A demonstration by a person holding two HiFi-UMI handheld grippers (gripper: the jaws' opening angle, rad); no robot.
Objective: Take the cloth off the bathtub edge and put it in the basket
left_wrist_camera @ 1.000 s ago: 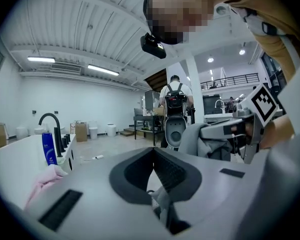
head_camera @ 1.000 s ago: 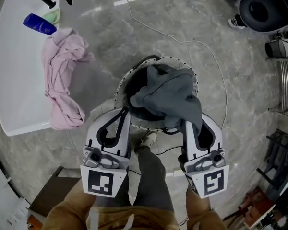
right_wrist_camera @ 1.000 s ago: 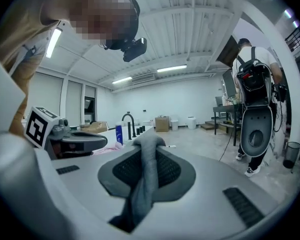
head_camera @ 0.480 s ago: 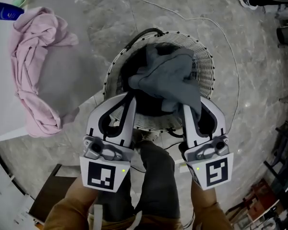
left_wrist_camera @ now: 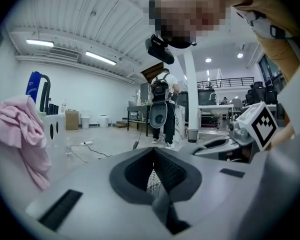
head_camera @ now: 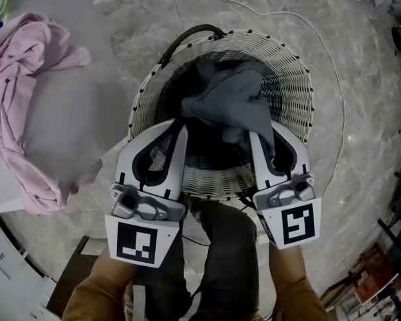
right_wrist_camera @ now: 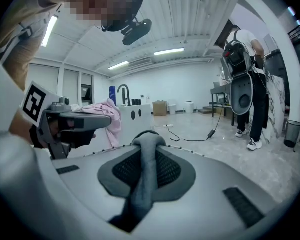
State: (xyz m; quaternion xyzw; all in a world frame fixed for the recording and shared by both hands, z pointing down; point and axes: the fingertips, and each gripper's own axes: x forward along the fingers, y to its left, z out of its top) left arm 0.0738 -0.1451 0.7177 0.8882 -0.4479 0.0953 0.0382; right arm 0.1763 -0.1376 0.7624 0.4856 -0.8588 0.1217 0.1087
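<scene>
A grey cloth (head_camera: 234, 99) hangs bunched inside the white wicker basket (head_camera: 291, 72) on the floor. My left gripper (head_camera: 178, 129) is shut on its left end, a grey fold pinched between the jaws (left_wrist_camera: 162, 209). My right gripper (head_camera: 255, 138) is shut on its right end; the cloth (right_wrist_camera: 145, 154) runs up between the pads. Both grippers reach over the basket's near rim. A pink cloth (head_camera: 20, 65) lies draped over the white bathtub edge (right_wrist_camera: 132, 116) at the left, apart from both grippers.
A thin cable (head_camera: 321, 45) curls across the marble floor round the basket. My legs and a shoe (head_camera: 217, 246) stand right behind the basket. A blue bottle (left_wrist_camera: 34, 84) stands on the tub. A person (right_wrist_camera: 245, 89) stands far off.
Both grippers have gone down with the grey cloth, which has sunk deeper into the basket. The pink cloth has not moved on the tub.
</scene>
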